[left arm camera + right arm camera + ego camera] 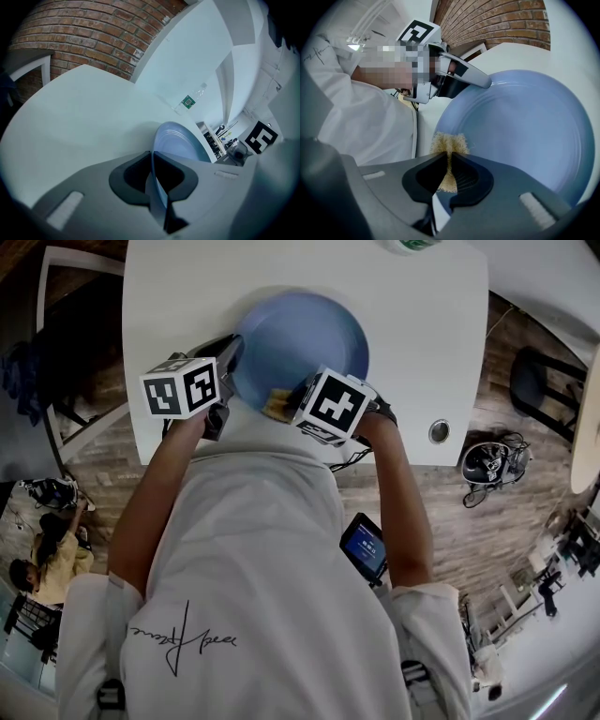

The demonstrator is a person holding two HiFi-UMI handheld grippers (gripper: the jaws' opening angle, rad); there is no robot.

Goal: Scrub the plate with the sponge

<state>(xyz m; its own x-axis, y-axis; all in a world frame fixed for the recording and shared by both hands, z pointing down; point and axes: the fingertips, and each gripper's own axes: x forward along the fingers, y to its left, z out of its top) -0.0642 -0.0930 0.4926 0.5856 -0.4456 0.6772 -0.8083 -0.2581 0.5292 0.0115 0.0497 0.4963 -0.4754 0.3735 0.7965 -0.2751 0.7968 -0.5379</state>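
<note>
A round blue plate (302,345) lies on the white table (187,296). My left gripper (231,354) is shut on the plate's left rim; in the left gripper view the thin rim (155,178) runs edge-on between the jaws. My right gripper (292,401) is shut on a tan fibrous sponge (449,145), which rests on the plate's (520,126) near rim. The head view shows the sponge (277,405) as a small yellowish patch at the plate's front edge. The left gripper (480,80) appears at the plate's far rim in the right gripper view.
A clear bottle with a green label (188,101) lies at the far side of the table. A round grommet (439,431) sits near the table's right front corner. A brick wall (93,33) stands behind. A phone (364,547) hangs at the person's waist.
</note>
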